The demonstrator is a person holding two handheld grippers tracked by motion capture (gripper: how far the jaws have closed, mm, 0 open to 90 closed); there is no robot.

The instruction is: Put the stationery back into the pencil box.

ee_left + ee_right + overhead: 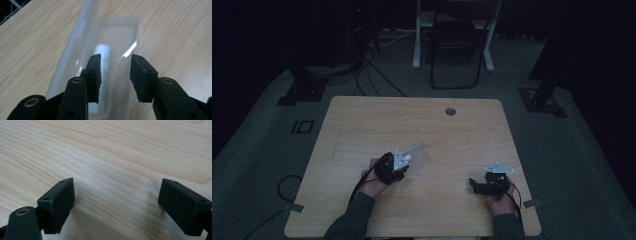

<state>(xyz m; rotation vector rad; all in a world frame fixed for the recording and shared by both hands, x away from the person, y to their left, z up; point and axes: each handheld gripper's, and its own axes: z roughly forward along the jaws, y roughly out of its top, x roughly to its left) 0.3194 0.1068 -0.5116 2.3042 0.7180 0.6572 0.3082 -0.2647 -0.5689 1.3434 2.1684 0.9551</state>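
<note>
A clear plastic case [418, 152] lies on the wooden table [412, 120] just right of centre-left. In the left gripper view the case [120, 32] stands open, its lid raised at the left, and a white cylinder [103, 65] lies inside along its length. My left gripper [115, 62] hovers over the near end of the case with its jaws apart; the white cylinder sits beside the left jaw, not pinched. From above, the left gripper [408, 161] points up and to the right at the case. My right gripper [472, 184] rests near the table's right front, jaws wide apart over bare wood [117, 192].
A round cable hole [450, 111] sits near the table's far edge. Beyond the table stand a dark folding chair [457, 45] and white frame legs [416, 35]. Cables [367, 65] run over the grey carpet at the back left. The room is dim.
</note>
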